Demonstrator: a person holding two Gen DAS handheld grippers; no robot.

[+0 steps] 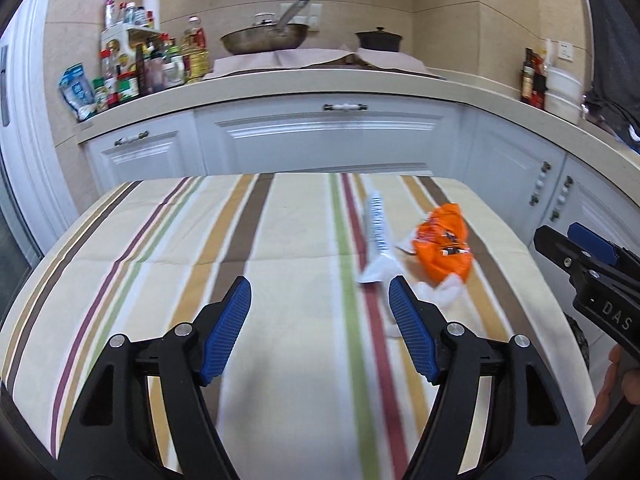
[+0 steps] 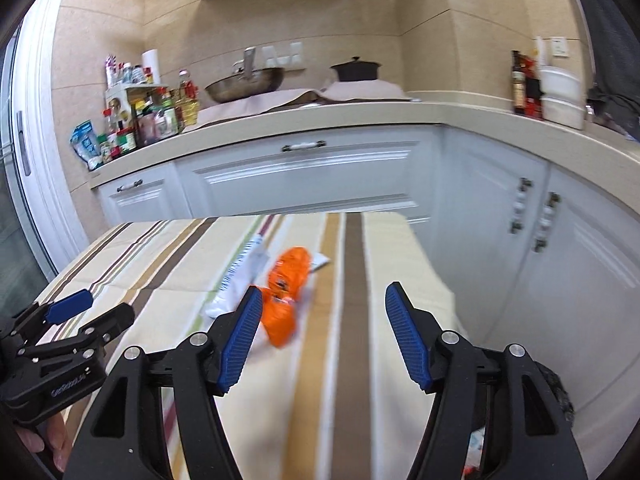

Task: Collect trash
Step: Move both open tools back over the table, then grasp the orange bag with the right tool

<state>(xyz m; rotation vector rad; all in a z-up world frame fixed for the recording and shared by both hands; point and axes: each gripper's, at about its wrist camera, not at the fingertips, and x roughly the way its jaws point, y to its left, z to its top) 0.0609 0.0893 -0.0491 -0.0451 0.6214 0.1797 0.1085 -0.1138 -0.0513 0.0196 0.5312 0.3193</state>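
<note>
An orange crumpled wrapper [image 1: 442, 246] lies on the striped tablecloth [image 1: 200, 240], right of a long white and blue wrapper [image 1: 378, 236]. A small white scrap [image 1: 440, 292] lies just in front of the orange one. My left gripper [image 1: 320, 304] is open and empty, above the cloth, with its right finger close to the white wrapper's near end. My right gripper [image 2: 320, 312] is open and empty, above the table's right side; the orange wrapper [image 2: 286, 292] and the white wrapper [image 2: 240, 276] lie just beyond its left finger. Each gripper shows at the edge of the other's view.
The table's far edge faces white cabinets [image 1: 332, 136] under a counter with a wok [image 1: 266, 38], a dark pot [image 1: 378, 40], bottles and jars [image 1: 132, 68]. A white bin-like container [image 2: 560, 96] stands on the right counter. Floor lies right of the table [image 2: 480, 280].
</note>
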